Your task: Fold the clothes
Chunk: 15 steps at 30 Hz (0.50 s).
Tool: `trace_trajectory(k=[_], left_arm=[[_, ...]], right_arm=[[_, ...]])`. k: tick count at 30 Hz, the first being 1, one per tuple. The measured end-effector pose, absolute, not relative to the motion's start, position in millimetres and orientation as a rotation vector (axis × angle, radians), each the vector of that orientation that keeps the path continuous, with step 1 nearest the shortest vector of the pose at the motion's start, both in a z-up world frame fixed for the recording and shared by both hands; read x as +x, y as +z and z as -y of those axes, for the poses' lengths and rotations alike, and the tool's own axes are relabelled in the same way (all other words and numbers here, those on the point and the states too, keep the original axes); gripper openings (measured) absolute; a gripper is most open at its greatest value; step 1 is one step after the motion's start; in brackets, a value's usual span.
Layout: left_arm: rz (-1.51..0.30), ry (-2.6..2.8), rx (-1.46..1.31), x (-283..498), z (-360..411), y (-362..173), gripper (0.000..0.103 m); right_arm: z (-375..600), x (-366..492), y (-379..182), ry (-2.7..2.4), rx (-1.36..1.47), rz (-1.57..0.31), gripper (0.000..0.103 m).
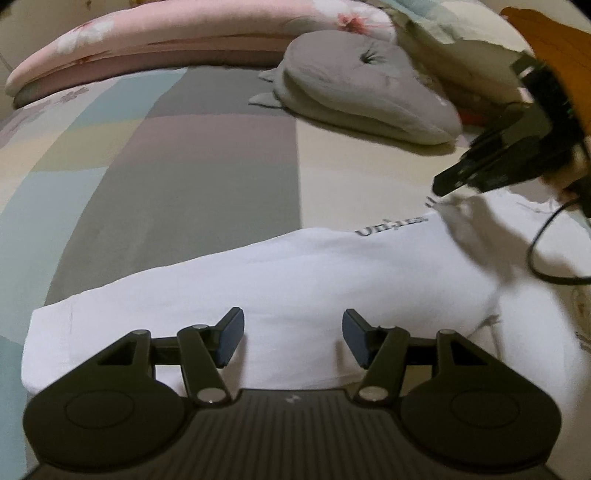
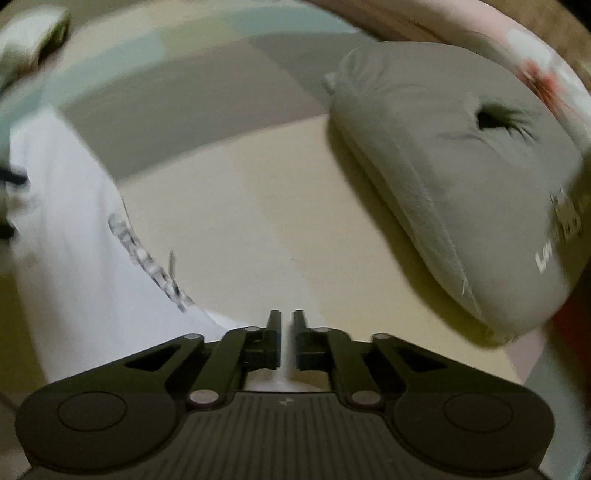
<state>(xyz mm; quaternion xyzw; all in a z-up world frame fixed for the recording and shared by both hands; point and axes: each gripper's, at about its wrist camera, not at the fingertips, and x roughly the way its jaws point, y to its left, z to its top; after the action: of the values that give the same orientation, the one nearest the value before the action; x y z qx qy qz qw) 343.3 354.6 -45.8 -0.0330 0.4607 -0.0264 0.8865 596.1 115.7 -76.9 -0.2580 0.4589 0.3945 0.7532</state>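
Observation:
A white garment [image 1: 295, 277] with dark lettering lies spread on the bed, running from lower left to right. My left gripper [image 1: 293, 332] hovers over its near edge, jaws open with nothing between them. At the right, my right gripper [image 1: 441, 188] points down at the garment's far edge, where the cloth is pulled up into a small peak. In the right wrist view the right gripper [image 2: 287, 325] has its jaws almost together, and a thin strip of white cloth shows between them. The white garment [image 2: 66, 240] trails off to the left there.
The bed has a patchwork sheet [image 1: 184, 166] of grey, blue and cream panels. A grey tufted cushion [image 1: 362, 85] [image 2: 461, 166] lies beyond the garment. A pink floral bolster [image 1: 166, 33] lines the far edge. An orange sleeve [image 1: 554, 44] and a black cable [image 1: 543, 240] are at the right.

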Motion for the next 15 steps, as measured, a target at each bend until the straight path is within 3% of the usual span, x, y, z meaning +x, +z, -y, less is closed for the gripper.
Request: trace_trajectory(k=[4, 9, 15], left_arm=[[-0.99, -0.026, -0.09, 348.1, -363.4, -56.2, 0.06], [-1.002, -0.019, -0.107, 345.6, -368.2, -61.8, 0.06], [-1.003, -0.014, -0.105, 338.7, -369.6, -64.0, 0.06]], right_arm=[[-136.3, 587.7, -71.7, 0.958, -0.568, -0.957, 0.024], [-164.1, 567.5, -82.3, 1.075, -0.647, -0.919, 0.03], [-170.7, 557.6, -79.3, 1.071, -0.677, -0.88, 0.031]])
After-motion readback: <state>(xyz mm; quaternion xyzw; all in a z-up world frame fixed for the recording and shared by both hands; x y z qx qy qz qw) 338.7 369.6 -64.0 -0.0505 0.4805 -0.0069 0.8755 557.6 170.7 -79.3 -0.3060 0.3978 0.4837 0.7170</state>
